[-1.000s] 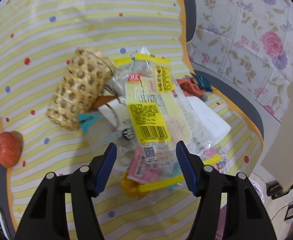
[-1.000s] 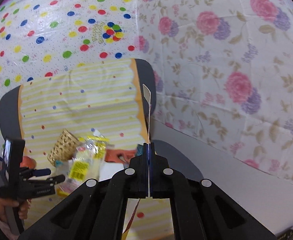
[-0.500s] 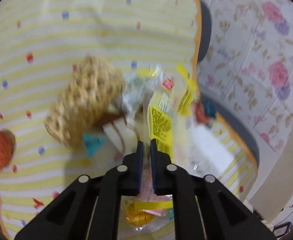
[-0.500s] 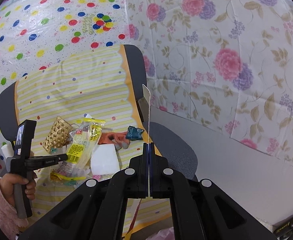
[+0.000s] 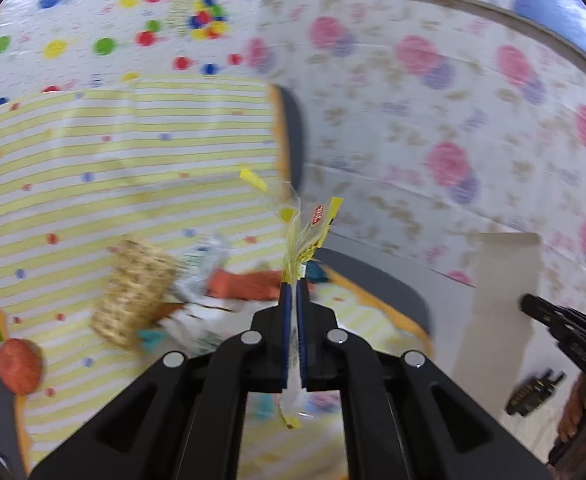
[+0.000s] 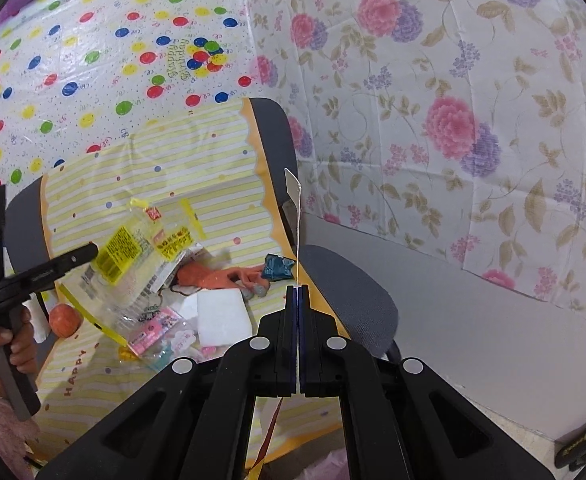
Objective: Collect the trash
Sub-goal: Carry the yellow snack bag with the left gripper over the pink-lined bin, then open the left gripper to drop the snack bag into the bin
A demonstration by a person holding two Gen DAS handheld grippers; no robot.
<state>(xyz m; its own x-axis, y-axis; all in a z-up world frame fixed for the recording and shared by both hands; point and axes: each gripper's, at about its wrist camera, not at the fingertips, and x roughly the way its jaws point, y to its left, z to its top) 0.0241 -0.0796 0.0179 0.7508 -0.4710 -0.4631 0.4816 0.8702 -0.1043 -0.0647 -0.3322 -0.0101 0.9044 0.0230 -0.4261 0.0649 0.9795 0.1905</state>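
I have the left gripper (image 5: 291,288) clamped on the clear plastic bag (image 6: 133,252) with the yellow labels, and it hangs lifted above the chair seat (image 6: 349,292), its lower end trailing down to the clutter. My right gripper (image 6: 297,292) is pressed together on a thin card (image 6: 295,216) that stands up edge-on between its fingers; in the left view the same card (image 5: 501,304) shows as a pale flat panel off to the right. On the striped yellow cloth (image 6: 181,160) that covers the chair, the rest of the litter lies in a heap: a woven basket (image 5: 137,292) on its side at the left, an orange glove (image 6: 217,278), a blue wrapper (image 6: 277,267) near the right edge, a white pad (image 6: 223,316) and a pink packet (image 6: 153,330) nearer to me, with an orange ball (image 6: 65,320) at the left. I judge this the carry-off step for the bag. Next I should take it clear of the heap without dragging other scraps along, then find the bin; something pink at the bottom of the right view may be a liner, but I cannot tell.
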